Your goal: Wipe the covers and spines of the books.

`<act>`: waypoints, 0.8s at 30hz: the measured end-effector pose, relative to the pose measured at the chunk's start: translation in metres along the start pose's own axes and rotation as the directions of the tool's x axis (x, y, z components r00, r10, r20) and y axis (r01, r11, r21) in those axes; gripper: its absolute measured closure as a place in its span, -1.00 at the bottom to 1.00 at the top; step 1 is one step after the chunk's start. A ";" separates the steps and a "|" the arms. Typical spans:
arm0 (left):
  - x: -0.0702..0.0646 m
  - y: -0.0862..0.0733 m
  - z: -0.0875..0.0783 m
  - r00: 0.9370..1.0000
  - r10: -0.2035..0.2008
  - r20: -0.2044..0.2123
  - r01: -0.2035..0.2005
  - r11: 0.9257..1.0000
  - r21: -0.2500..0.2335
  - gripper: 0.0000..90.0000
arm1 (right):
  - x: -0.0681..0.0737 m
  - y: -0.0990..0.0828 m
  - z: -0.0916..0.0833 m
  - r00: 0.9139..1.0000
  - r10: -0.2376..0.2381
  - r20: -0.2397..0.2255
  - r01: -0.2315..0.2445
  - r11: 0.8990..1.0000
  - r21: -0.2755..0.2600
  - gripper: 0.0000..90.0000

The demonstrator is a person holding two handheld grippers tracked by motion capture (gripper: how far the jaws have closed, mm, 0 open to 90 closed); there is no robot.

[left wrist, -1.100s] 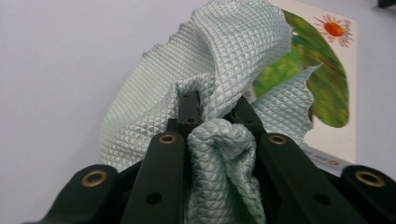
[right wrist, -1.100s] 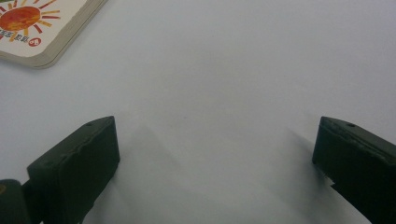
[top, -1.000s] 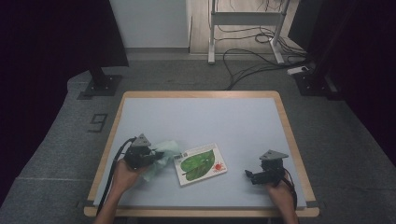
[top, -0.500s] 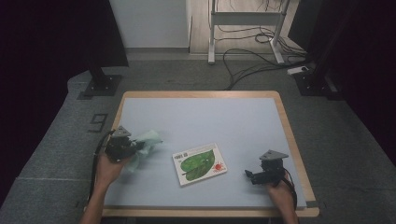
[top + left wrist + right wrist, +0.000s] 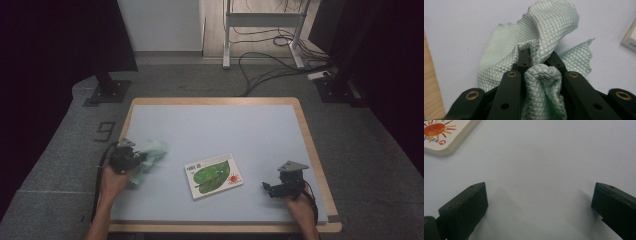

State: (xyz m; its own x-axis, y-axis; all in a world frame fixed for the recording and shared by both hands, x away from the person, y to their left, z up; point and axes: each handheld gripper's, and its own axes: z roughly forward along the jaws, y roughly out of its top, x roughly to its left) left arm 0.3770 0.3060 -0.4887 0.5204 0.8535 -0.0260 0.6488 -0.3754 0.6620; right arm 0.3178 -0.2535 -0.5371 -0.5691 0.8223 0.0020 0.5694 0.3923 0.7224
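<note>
From above, the left gripper [image 5: 131, 159] pinches a green cloth [image 5: 151, 153] near the table's [image 5: 225, 120] left edge, well apart from the book [image 5: 214, 175], so the wiping looks partly done. Along the left gripper, its jaws squeeze a bunch of the cloth [image 5: 541, 45]. Along the right gripper [image 5: 539, 205], its jaws stand wide apart, holding nothing, near the book's corner [image 5: 446, 135].

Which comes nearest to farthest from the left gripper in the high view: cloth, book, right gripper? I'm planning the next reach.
1. Cloth: clamped in the left gripper, at the table's left.
2. Book: middle of the table.
3. Right gripper: far right, near the front edge.
</note>
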 end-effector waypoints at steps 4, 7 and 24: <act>0.002 -0.005 0.008 1.000 -0.012 0.009 0.012 1.000 0.012 0.67 | 0.000 0.000 0.000 1.000 0.001 -0.001 -0.001 1.000 0.000 -1.00; 0.002 -0.009 0.016 1.000 -0.021 0.018 0.021 0.999 0.024 0.65 | 0.000 0.000 0.000 1.000 0.002 0.000 -0.002 1.000 0.000 -1.00; -0.017 0.009 -0.005 0.998 0.009 0.061 -0.005 0.999 -0.050 -0.27 | 0.000 0.000 0.000 1.000 0.000 0.000 0.000 1.000 0.000 -1.00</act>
State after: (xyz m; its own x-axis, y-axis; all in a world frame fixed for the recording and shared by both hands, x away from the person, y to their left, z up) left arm 0.3719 0.2898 -0.4786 0.5591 0.8265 -0.0664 0.6175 -0.3616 0.6985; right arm 0.3179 -0.2535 -0.5371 -0.5690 0.8223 0.0020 0.5694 0.3922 0.7225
